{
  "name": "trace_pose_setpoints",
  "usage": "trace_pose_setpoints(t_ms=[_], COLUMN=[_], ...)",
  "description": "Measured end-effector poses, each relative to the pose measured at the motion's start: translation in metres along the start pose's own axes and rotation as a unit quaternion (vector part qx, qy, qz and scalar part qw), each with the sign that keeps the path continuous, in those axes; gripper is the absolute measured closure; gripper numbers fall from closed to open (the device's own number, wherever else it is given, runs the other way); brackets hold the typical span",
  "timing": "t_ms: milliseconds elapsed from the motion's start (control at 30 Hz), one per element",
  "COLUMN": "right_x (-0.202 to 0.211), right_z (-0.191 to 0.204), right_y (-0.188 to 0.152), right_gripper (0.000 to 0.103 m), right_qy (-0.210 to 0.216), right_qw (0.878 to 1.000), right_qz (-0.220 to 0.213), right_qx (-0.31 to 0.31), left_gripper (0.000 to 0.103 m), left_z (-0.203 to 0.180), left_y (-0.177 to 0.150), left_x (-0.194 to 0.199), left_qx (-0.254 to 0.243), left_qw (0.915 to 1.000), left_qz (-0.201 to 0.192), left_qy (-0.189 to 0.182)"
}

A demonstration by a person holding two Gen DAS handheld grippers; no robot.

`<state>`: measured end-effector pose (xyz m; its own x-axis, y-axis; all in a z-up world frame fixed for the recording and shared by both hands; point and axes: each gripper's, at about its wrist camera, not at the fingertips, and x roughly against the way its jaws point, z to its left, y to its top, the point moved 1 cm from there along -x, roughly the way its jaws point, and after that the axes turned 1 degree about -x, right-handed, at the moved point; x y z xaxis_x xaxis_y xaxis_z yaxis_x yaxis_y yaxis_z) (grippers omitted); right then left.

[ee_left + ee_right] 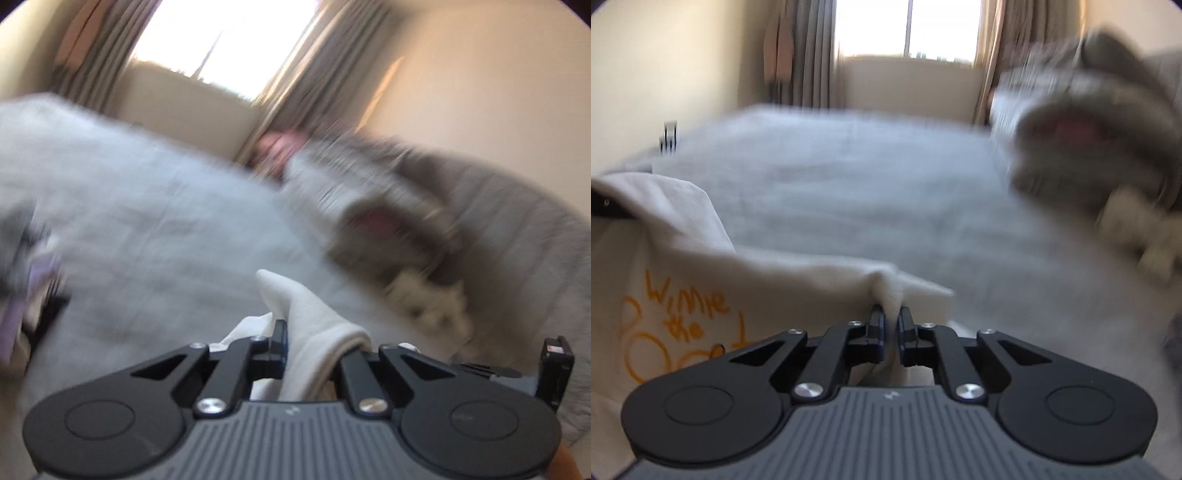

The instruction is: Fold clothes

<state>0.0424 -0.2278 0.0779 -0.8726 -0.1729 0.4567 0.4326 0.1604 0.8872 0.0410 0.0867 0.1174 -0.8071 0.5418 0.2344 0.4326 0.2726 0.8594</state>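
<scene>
Both grippers are clamped on the white shirt (701, 273), above the grey bed (849, 184): left gripper (284, 332) pinching a bunched fold, right gripper (892, 314) another edge. Orange lettering (679, 314) marks the shirt. A blurred clothes pile (1100, 147) lies on the bed's right side.

A shirt (683, 258) hangs over the bed (849, 184); a clothes pile (1089, 147) lies right, a window (908, 29) behind.

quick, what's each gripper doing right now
left gripper: shut on the white garment.
right gripper: shut on a fold of the same white garment, orange lettering showing.
</scene>
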Motion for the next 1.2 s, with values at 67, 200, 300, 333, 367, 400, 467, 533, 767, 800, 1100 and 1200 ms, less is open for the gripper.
trace_pose_setpoints(t_ms=[67, 200, 300, 333, 367, 400, 467, 533, 767, 800, 1100, 1200], right_x=[0.03, 0.089, 0.122, 0.132, 0.142, 0.152, 0.171, 0.19, 0.135, 0.114, 0.119, 0.107], right_z=[-0.002, 0.007, 0.017, 0.021, 0.024, 0.026, 0.032, 0.034, 0.012, 0.005, -0.027, -0.025], right_y=[0.015, 0.03, 0.029, 0.028, 0.027, 0.026, 0.024, 0.023, 0.019, 0.013, 0.029, 0.036], right_gripper=[0.094, 0.095, 0.095, 0.095, 0.095, 0.095, 0.095, 0.095, 0.093, 0.093, 0.093, 0.087], right_qy=[-0.029, -0.102, -0.157, -0.166, -0.169, -0.171, -0.178, -0.191, -0.201, -0.179, -0.122, -0.143], right_qw=[0.997, 0.975, 0.952, 0.945, 0.94, 0.934, 0.922, 0.909, 0.952, 0.967, 0.968, 0.973], right_qz=[-0.068, -0.19, -0.25, -0.268, -0.284, -0.3, -0.33, -0.36, -0.206, -0.152, -0.216, -0.181], right_qx=[0.007, 0.054, 0.08, 0.085, 0.088, 0.09, 0.094, 0.084, 0.103, 0.095, -0.024, -0.005], left_gripper=[0.096, 0.096, 0.097, 0.097, 0.097, 0.097, 0.097, 0.097, 0.097, 0.097, 0.097, 0.092], left_z=[-0.001, 0.002, 0.001, -0.004, -0.009, -0.014, -0.02, -0.021, 0.019, 0.026, 0.022, 0.04], left_y=[0.009, 0.017, 0.021, 0.021, 0.022, 0.022, 0.021, 0.02, 0.002, -0.002, 0.02, 0.016], left_x=[0.015, 0.029, 0.038, 0.04, 0.041, 0.043, 0.045, 0.047, 0.014, 0.009, 0.029, 0.015], left_qx=[0.009, 0.044, 0.068, 0.071, 0.069, 0.065, 0.062, 0.071, 0.146, 0.161, 0.163, 0.196], left_qw=[0.9988, 0.9936, 0.9883, 0.9861, 0.9845, 0.9838, 0.9826, 0.9819, 0.9879, 0.9858, 0.9773, 0.9758], left_qz=[-0.035, -0.073, -0.102, -0.112, -0.12, -0.124, -0.131, -0.136, -0.051, -0.041, -0.133, -0.089], left_qy=[-0.035, -0.074, -0.09, -0.1, -0.109, -0.112, -0.116, -0.111, 0.014, 0.025, -0.027, 0.036])
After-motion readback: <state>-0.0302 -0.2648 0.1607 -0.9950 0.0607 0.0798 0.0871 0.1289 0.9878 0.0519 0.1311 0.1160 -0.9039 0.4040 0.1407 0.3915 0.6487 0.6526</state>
